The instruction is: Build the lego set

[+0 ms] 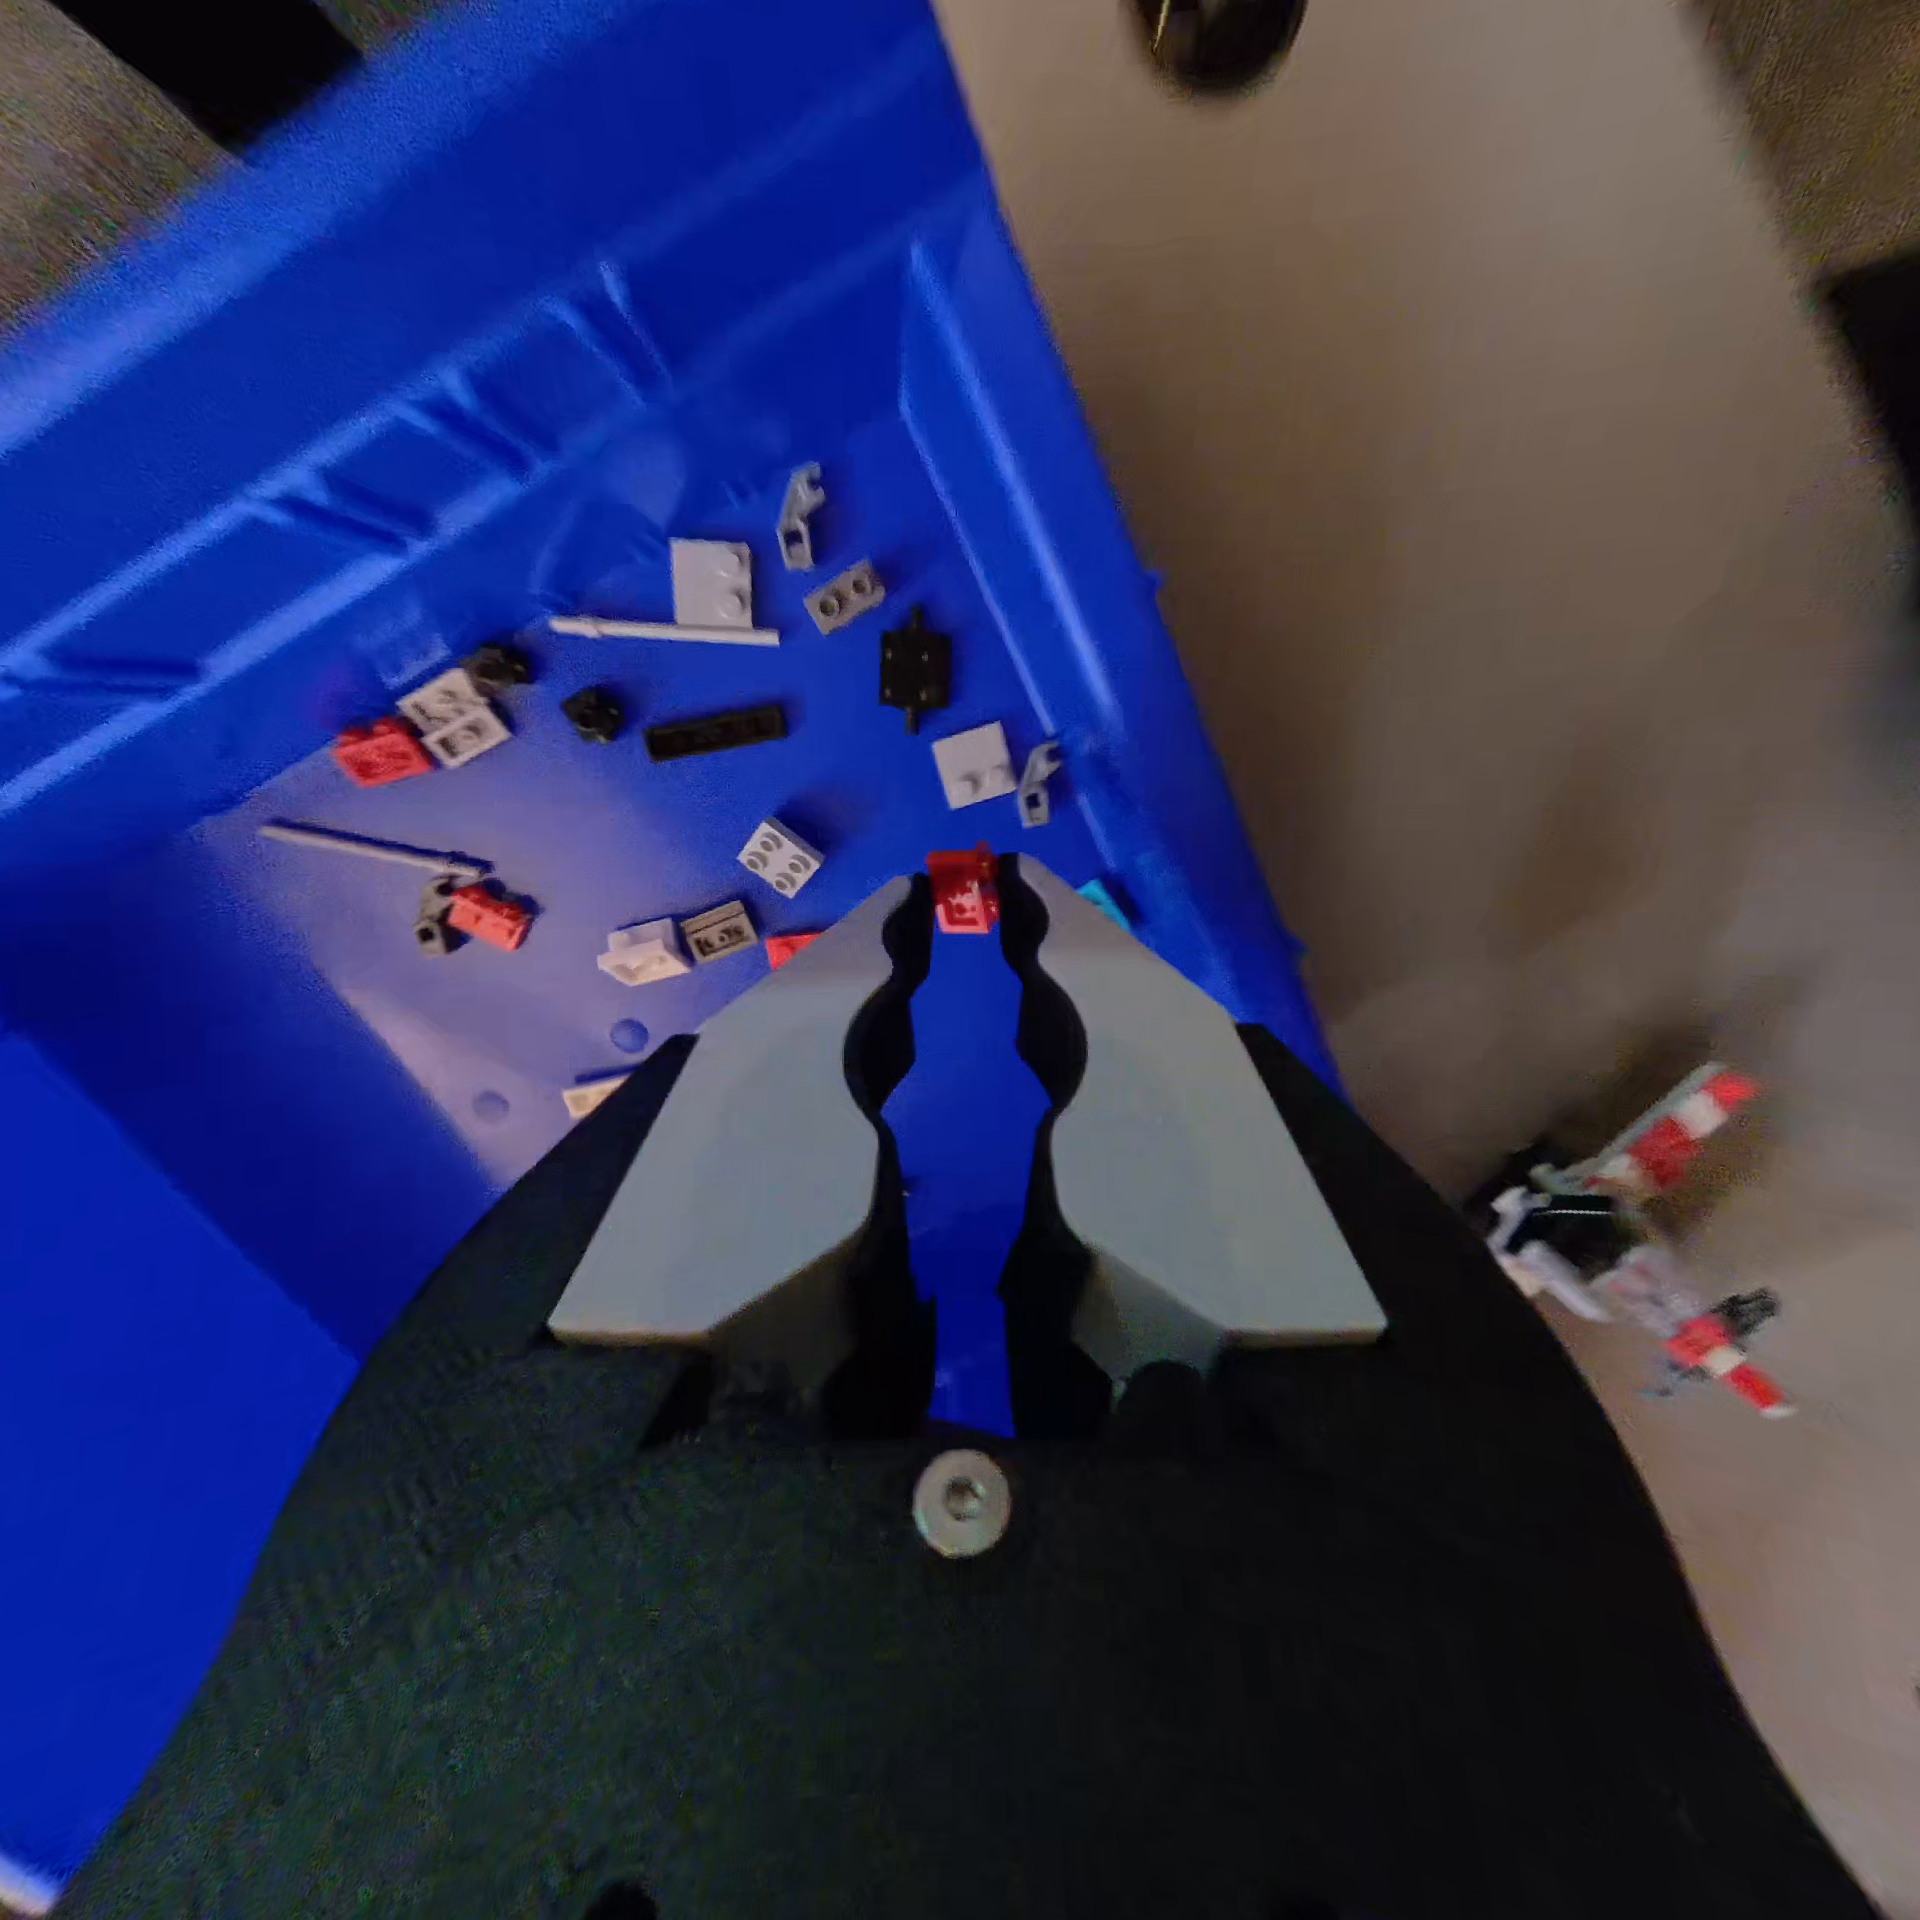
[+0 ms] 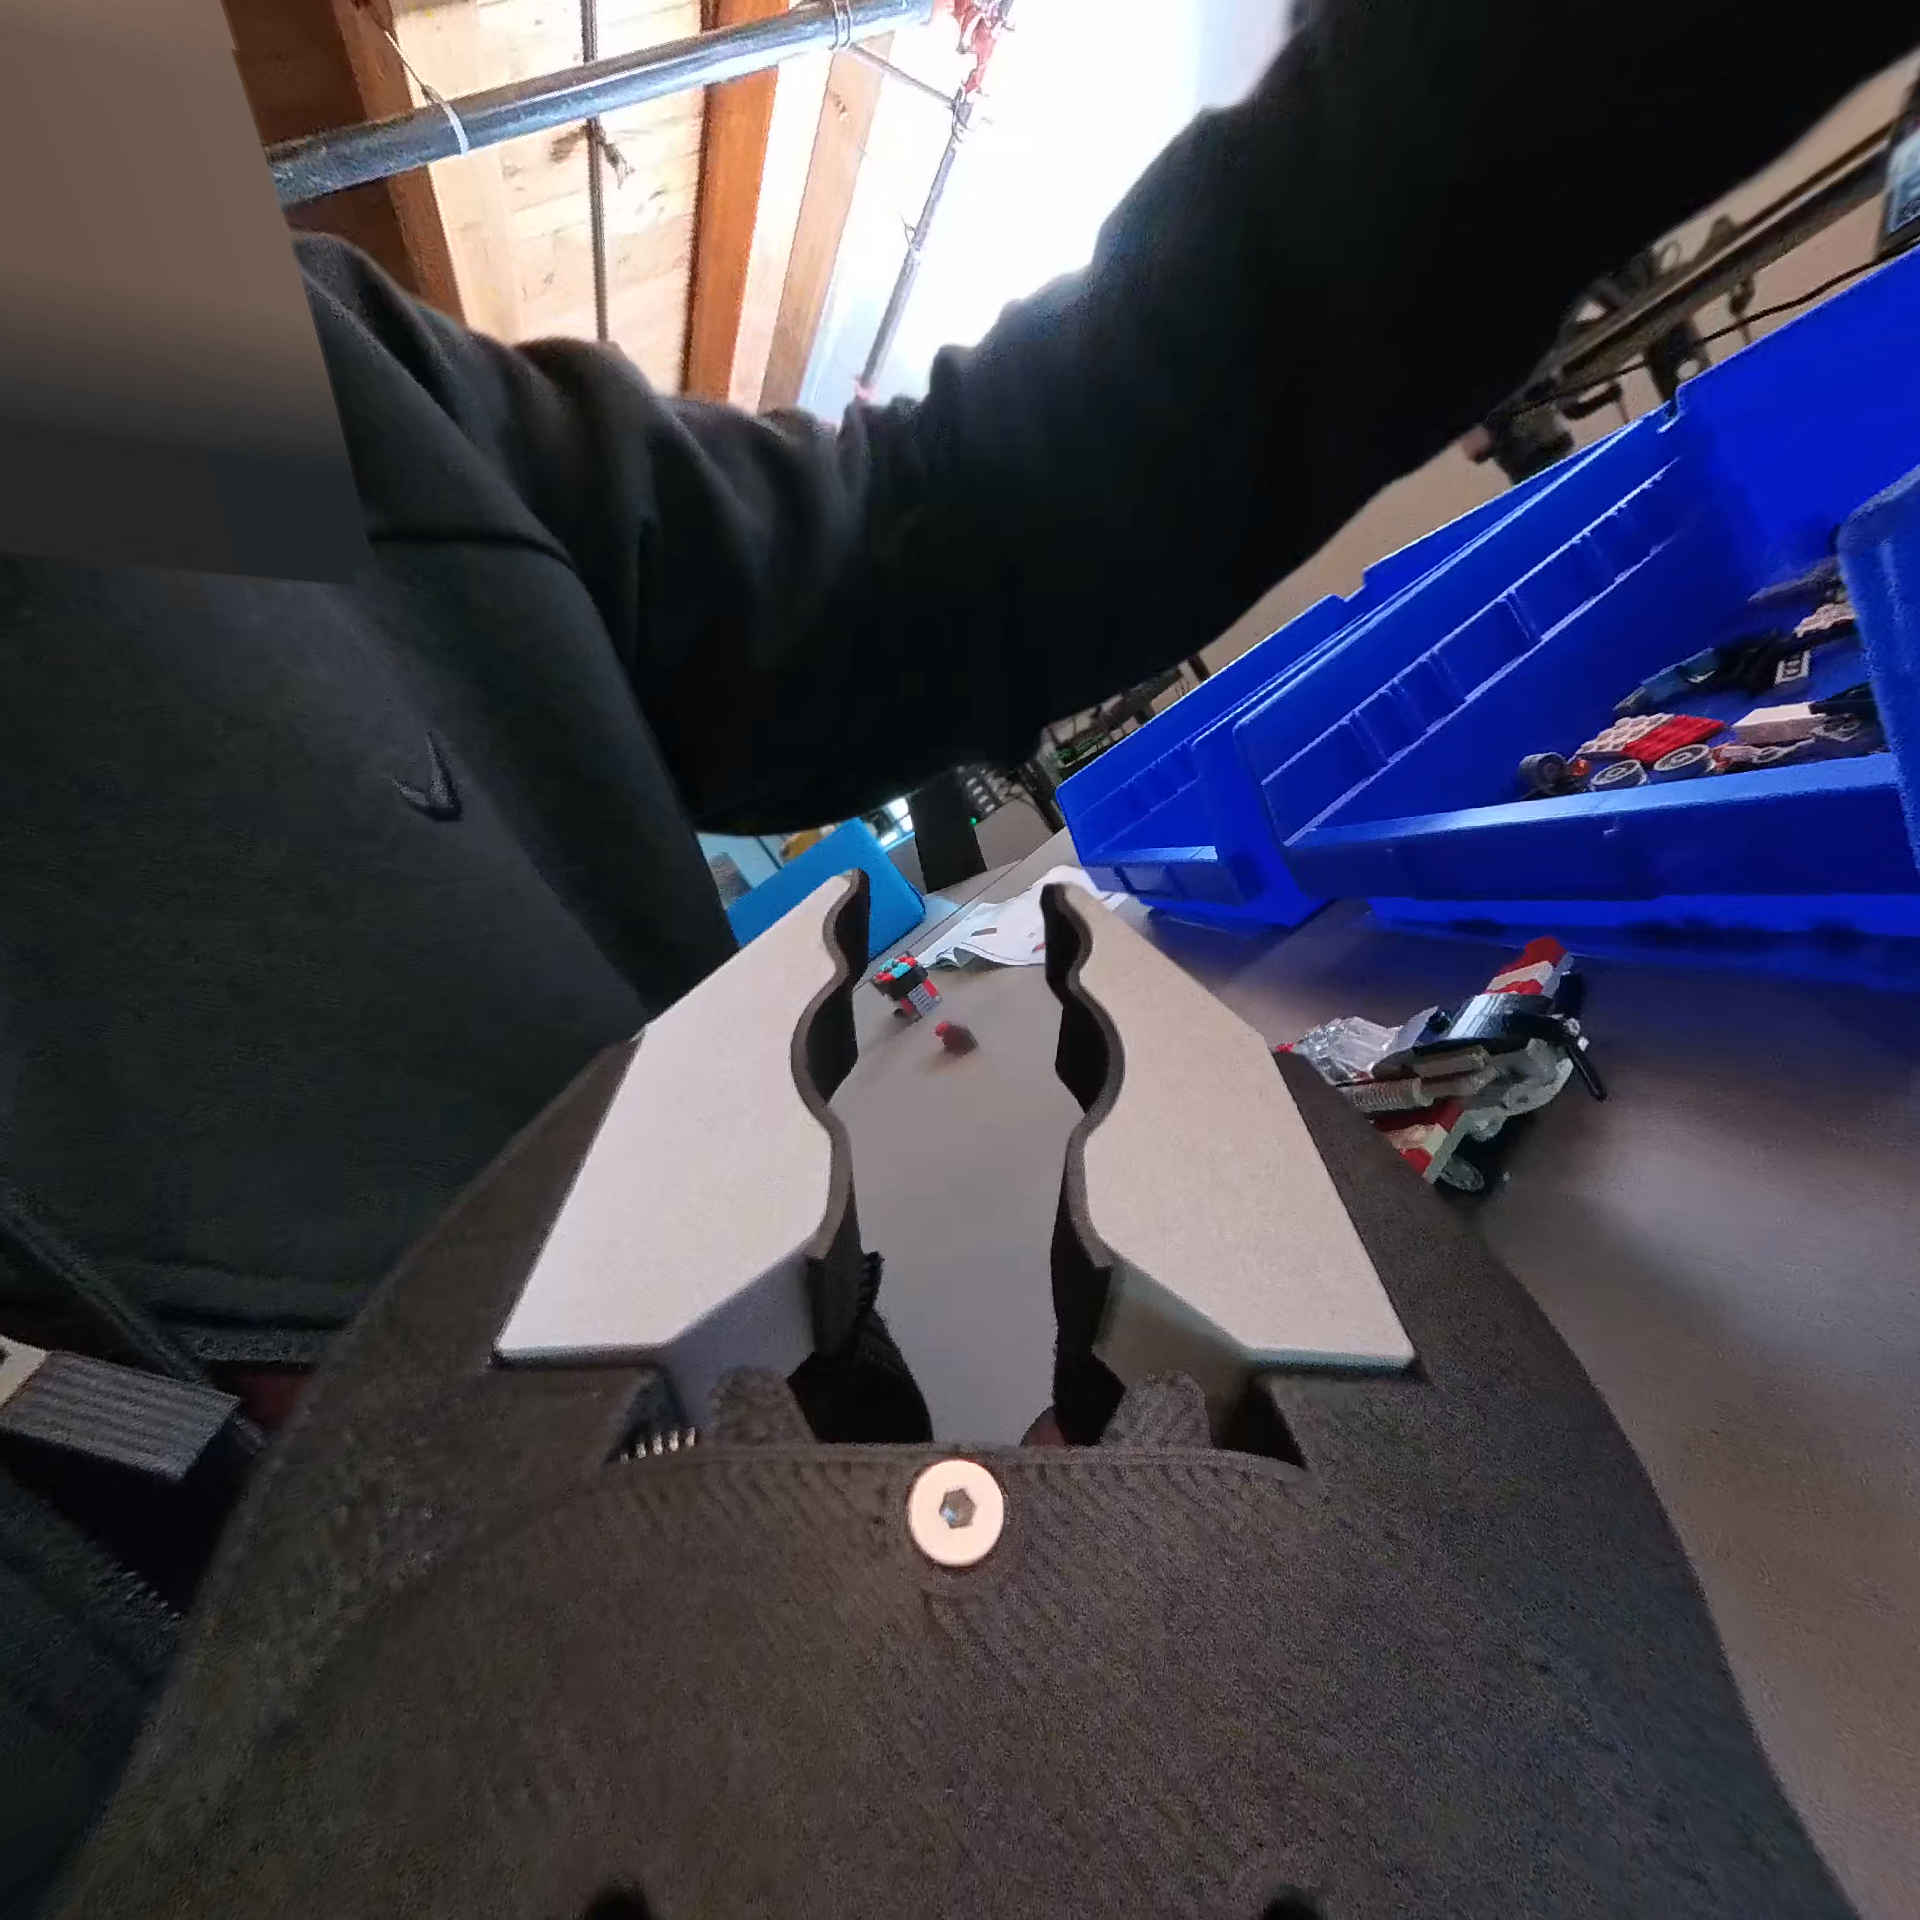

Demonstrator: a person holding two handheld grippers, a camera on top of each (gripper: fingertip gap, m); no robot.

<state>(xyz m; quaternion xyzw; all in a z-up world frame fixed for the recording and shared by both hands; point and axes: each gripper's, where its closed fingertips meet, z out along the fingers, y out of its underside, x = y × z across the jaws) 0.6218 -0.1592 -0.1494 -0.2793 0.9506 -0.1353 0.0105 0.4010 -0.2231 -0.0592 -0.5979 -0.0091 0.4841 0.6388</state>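
My left gripper (image 1: 963, 883) is shut on a small red brick (image 1: 961, 896) and holds it over the near right corner of a blue bin (image 1: 436, 343). Several loose grey, black, white and red pieces lie on the bin floor, among them a black plate (image 1: 715, 730) and a red brick (image 1: 380, 750). The part-built red, white and black model (image 1: 1642, 1236) lies on the table to the right of the bin; it also shows in the right wrist view (image 2: 1455, 1070). My right gripper (image 2: 954, 904) is open and empty above the table.
Blue bins (image 2: 1455, 727) stand at the right, one holding several pieces. A small red and grey sub-assembly (image 2: 906, 985) and a loose red piece (image 2: 954, 1036) lie on the table beyond my right fingers. A person's black sleeve (image 2: 1143, 416) reaches across. White paper (image 2: 987, 935) lies behind. Some 25 centimetres of space lies between my two pairs of fingers.
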